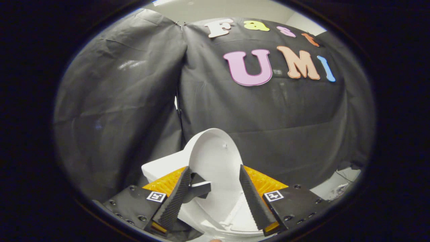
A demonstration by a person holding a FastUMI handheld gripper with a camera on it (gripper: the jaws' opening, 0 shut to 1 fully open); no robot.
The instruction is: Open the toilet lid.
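One toilet lid [215, 158] stood raised, nearly upright, against one white tank [161, 166], just ahead of the claw [215, 178]. Claw gaped wide, its two fingers [176, 198] flanking the lid's lower part, gripping nothing. One black cloth wall [134, 101] behind tank.

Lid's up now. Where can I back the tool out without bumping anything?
The tool is open, its fingers straddling the raised toilet lid without pressing it. Free room lies above the lid, before the black cloth wall, and beside it toward the pale floor. It is crowded by the tank and a dark handle inside one finger.
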